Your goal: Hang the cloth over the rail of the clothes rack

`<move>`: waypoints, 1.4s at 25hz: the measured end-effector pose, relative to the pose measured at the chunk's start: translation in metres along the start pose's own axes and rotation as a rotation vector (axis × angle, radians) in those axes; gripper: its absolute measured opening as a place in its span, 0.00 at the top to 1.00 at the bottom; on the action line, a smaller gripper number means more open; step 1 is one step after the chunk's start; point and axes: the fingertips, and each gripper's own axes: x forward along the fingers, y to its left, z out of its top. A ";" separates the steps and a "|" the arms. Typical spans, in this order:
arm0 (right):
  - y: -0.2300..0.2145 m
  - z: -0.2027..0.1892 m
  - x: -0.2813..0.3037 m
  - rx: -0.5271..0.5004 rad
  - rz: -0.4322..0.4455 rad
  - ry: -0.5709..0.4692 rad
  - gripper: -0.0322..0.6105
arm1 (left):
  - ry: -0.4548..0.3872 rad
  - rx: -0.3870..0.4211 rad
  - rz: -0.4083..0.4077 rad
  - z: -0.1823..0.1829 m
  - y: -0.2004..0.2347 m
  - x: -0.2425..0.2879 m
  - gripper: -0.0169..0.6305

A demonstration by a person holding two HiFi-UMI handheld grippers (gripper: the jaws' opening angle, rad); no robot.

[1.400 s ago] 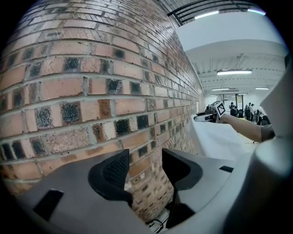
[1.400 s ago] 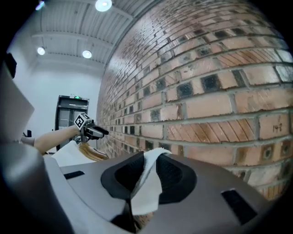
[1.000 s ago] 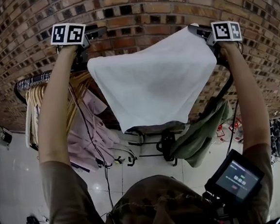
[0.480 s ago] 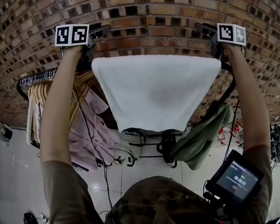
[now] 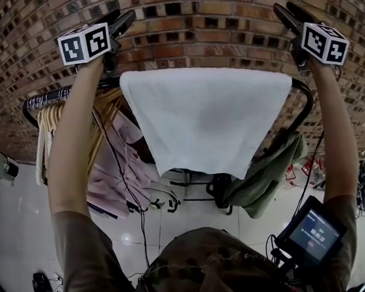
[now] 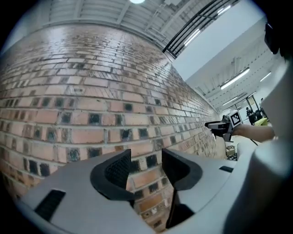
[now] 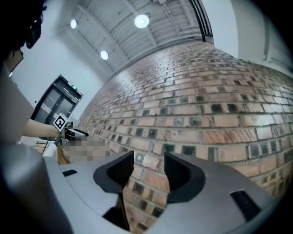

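A white cloth (image 5: 205,115) hangs folded over the black rail (image 5: 304,97) of the clothes rack, with its near half draped toward me. My left gripper (image 5: 121,20) is raised above the cloth's left end, apart from it, open and empty. My right gripper (image 5: 287,11) is raised above the right end, also open and empty. In the left gripper view the open jaws (image 6: 146,157) frame only brick wall, with the right gripper (image 6: 222,128) far off. The right gripper view likewise shows open jaws (image 7: 149,160) against brick, and the left gripper (image 7: 68,131) in the distance.
A brick wall (image 5: 209,19) stands close behind the rack. Wooden hangers with pink garments (image 5: 116,154) crowd the rail's left part. A green garment (image 5: 261,173) hangs low at the right. Cables and the rack's base lie on the tiled floor (image 5: 18,233). A screen device (image 5: 314,232) sits on the right forearm.
Both grippers let go of the cloth's top corners and rose away from it. The cloth, first held up and sagging, now lies flat over the rail.
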 end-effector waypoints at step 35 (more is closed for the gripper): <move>0.131 -0.046 -0.170 0.077 0.163 -0.159 0.94 | -0.053 0.017 0.108 -0.100 -0.128 -0.156 0.97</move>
